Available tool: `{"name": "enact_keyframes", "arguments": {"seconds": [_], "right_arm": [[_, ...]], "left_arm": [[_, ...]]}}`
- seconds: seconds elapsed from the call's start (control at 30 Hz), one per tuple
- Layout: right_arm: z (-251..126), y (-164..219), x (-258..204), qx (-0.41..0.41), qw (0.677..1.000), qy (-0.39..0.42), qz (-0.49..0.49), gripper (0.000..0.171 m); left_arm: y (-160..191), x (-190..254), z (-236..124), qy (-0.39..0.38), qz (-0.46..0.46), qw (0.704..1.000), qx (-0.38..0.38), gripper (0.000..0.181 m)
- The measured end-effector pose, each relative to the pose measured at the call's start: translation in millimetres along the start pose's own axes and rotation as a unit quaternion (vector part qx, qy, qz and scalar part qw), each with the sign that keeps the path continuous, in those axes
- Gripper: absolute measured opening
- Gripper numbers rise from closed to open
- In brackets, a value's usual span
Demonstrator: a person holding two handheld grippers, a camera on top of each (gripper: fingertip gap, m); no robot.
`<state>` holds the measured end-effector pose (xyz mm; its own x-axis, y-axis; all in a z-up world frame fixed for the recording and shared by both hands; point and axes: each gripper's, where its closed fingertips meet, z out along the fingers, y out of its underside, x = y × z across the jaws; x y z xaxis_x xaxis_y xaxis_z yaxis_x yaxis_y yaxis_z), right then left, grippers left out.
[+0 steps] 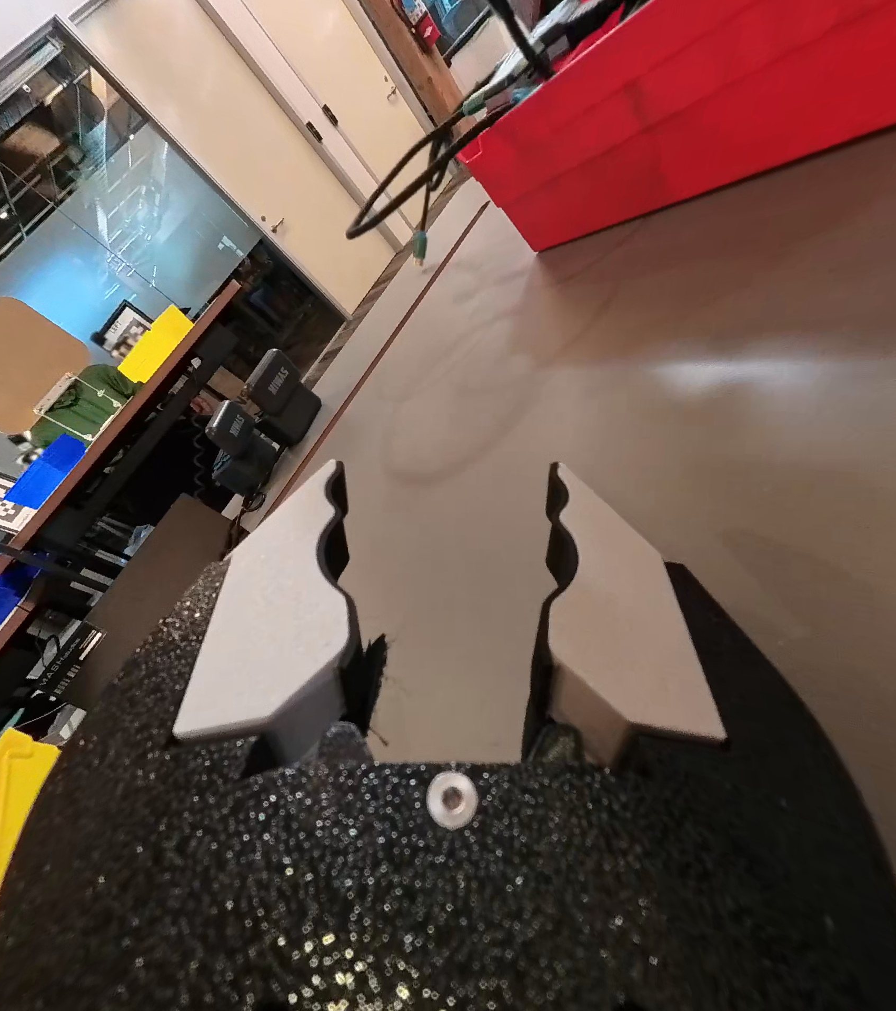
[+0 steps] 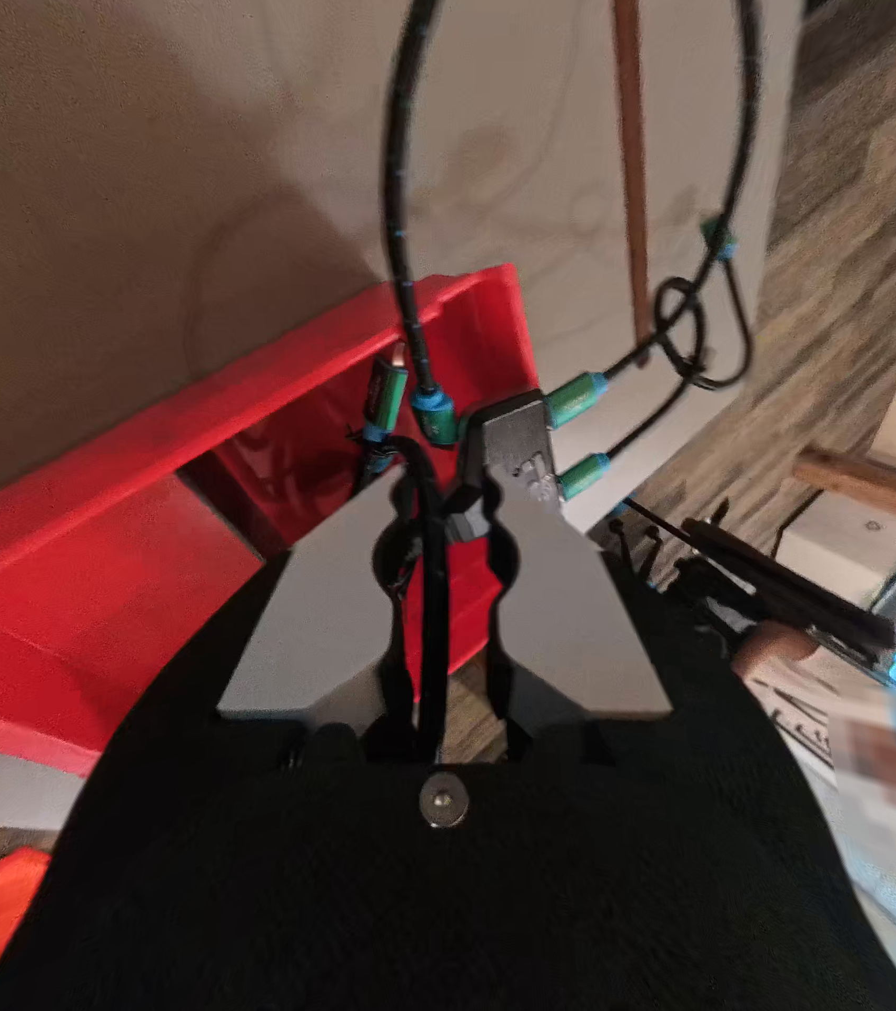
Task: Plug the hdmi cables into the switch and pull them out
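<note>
Above the table (image 1: 653, 383), left tool (image 1: 446, 492) agape, tilted.

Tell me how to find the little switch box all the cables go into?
Look in the right wrist view for the big red bin. Just past its end, by the right gripper, sits the dark metal switch box. It is the only boxy thing there; its neighbours are green plugs on black cables.
</note>
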<state>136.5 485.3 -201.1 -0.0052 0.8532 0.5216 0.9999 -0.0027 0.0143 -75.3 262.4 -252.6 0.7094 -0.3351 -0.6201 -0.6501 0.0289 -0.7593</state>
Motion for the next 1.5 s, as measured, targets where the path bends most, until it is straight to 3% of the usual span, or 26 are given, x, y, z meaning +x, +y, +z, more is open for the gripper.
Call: {"name": "enact_keyframes", "arguments": {"seconds": [0.03,0.2,0.33,0.43,0.57,0.63,0.73,0.8,0.87,0.93,1.03,1.13,1.27,1.5], "right_arm": [[-3.7,0.0,8.1,0.004,1.000,0.015,0.014,0.040],[-67.0,-4.2,63.2,0.157,0.970,0.133,0.134,0.083],[-143.5,28.9,81.6,0.294,0.889,0.257,0.239,0.082],[-175.1,62.2,48.1,0.385,0.817,0.288,0.318,0.080],[-162.3,104.9,-20.8,0.454,0.739,0.317,0.383,0.079],[-144.1,142.0,-45.4,0.435,0.702,0.375,0.421,0.086],[-129.8,202.0,-76.6,0.404,0.630,0.468,0.470,0.086],[-116.6,232.5,-93.8,0.391,0.596,0.488,0.504,0.082],[-91.4,237.4,-100.2,0.408,0.601,0.416,0.548,0.083],[-77.5,242.6,-100.6,0.422,0.583,0.372,0.586,0.084],[-69.9,251.0,-103.5,0.407,0.575,0.398,0.587,0.083],[-69.9,242.3,-107.2,0.405,0.588,0.406,0.570,0.077],[-64.4,238.0,-102.6,0.376,0.614,0.420,0.552,0.075],[-61.3,225.1,-105.8,0.379,0.645,0.425,0.509,0.072]], "left_arm": [[0.1,0.6,0.1,0.001,0.000,1.000,0.000,0.072],[-0.3,0.1,-0.2,0.001,-0.002,1.000,0.002,0.072],[-0.5,2.1,0.9,0.004,-0.003,1.000,0.004,0.073],[-2.5,2.5,1.3,0.005,-0.013,1.000,0.013,0.075],[-22.3,-7.7,-7.5,-0.009,-0.064,0.994,0.093,0.066],[-33.6,-16.5,-14.1,-0.015,-0.100,0.984,0.144,0.069],[-27.2,-28.6,-12.9,-0.032,-0.130,0.980,0.144,0.077],[-25.7,-33.8,-16.0,-0.038,-0.145,0.978,0.147,0.078],[-36.9,-35.9,-28.2,-0.028,-0.154,0.970,0.187,0.067],[-40.0,-40.6,-35.2,-0.039,-0.156,0.965,0.205,0.064],[-29.9,-41.2,-29.3,-0.061,-0.146,0.973,0.167,0.068],[-21.7,-32.1,-16.7,-0.048,-0.174,0.974,0.136,0.067],[-12.6,-41.5,-17.2,-0.086,-0.187,0.972,0.112,0.068],[-7.2,-25.9,-12.9,-0.098,-0.108,0.988,0.058,0.067]]}}
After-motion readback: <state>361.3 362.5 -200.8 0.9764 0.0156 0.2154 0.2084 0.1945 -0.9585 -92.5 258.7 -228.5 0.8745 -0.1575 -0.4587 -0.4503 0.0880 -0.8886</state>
